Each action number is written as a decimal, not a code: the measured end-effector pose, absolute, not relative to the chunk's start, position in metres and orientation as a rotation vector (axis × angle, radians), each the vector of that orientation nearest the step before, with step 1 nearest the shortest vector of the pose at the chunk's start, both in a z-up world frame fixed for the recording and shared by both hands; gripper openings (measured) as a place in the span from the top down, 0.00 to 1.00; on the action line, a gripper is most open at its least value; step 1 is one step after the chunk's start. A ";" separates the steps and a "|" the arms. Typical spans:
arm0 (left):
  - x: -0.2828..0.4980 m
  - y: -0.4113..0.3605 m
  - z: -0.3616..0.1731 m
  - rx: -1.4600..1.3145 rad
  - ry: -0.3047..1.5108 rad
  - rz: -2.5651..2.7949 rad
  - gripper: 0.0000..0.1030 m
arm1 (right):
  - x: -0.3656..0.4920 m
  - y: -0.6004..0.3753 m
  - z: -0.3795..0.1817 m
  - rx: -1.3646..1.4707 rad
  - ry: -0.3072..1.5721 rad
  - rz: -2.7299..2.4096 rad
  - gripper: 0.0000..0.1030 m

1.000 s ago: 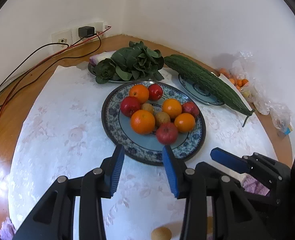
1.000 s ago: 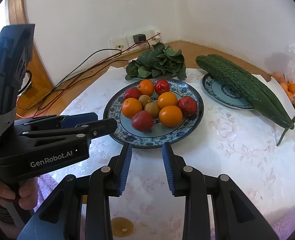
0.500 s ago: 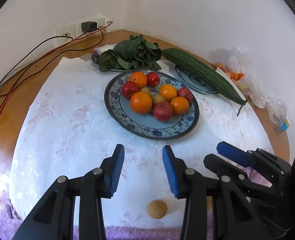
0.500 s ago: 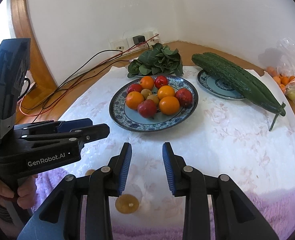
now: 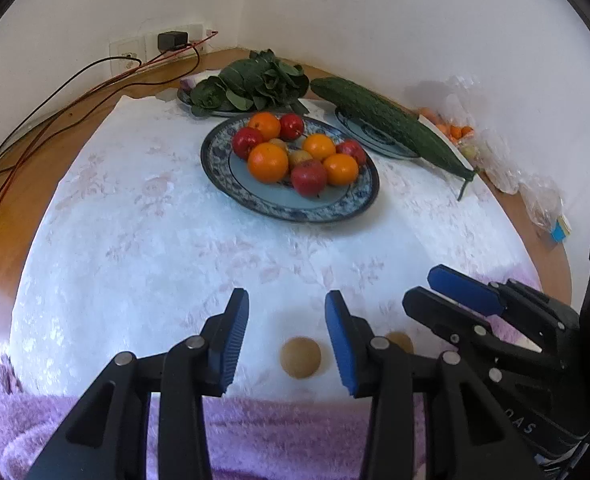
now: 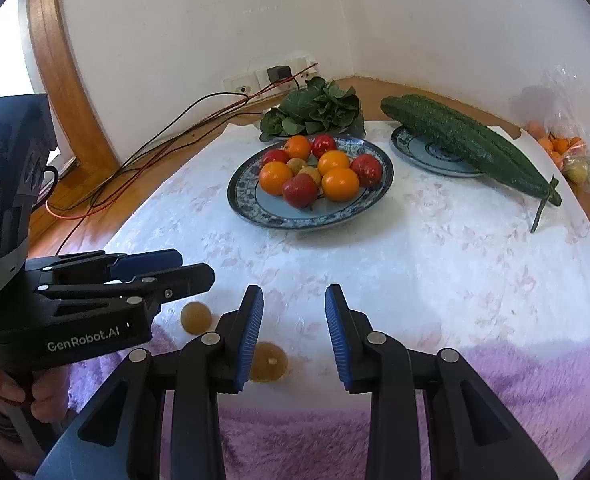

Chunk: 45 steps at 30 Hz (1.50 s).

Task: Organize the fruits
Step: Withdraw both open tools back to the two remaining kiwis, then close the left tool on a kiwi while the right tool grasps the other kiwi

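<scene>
**Caller:** Left claw (image 5: pixel 287 334) hangs over the near edge of the worktop (image 5: pixel 135 248), jaws parted with nothing between the pads, and 1 small brown fruit (image 5: pixel 300 358) sits on the white cloth just below the gap.

**Analyst:** Right claw (image 6: pixel 293 330) alongside it, same story: blue pads apart, gripping nothing. A second brown fruit (image 6: pixel 269 361) lies beside its left finger, partly hidden by that finger. In the left wrist view only a sliver of it shows behind the left claw's right finger.

**Caller:** And the big patterned plate (image 5: pixel 255 196)?

**Analyst:** Well apart from both claws, further back on the cloth. I count 4 oranges (image 5: pixel 267 162) and 4 red fruits (image 5: pixel 309 177) piled on it, touching, with 2 small brown ones tucked in the middle.

**Caller:** Behind it, leafy greens (image 5: pixel 251 84) on a plate of their own, and off to the right 2 long bumpy green gourds (image 6: pixel 467 142) lying across a smaller blue plate (image 6: pixel 427 152), their ends hanging over its rim.

**Analyst:** Far right edge, a clear plastic bag (image 6: pixel 563 148) with small orange fruits inside. Back left, cables (image 5: pixel 47 108) run to a wall socket.

**Caller:** A person's hand (image 6: pixel 7 394) shows at the lower left of the right wrist view, wrapped round the left claw's handle. Purple fleece (image 6: pixel 515 392) covers the worktop's front edge.
</scene>
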<state>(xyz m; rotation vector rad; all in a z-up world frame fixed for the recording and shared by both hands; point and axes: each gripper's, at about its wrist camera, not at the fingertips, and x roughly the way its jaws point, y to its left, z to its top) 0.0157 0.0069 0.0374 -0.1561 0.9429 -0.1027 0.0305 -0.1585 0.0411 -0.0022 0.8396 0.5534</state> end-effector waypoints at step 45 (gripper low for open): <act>-0.001 -0.005 0.014 -0.114 0.967 -0.130 0.76 | 0.001 -0.147 0.018 -0.011 0.900 0.648 0.70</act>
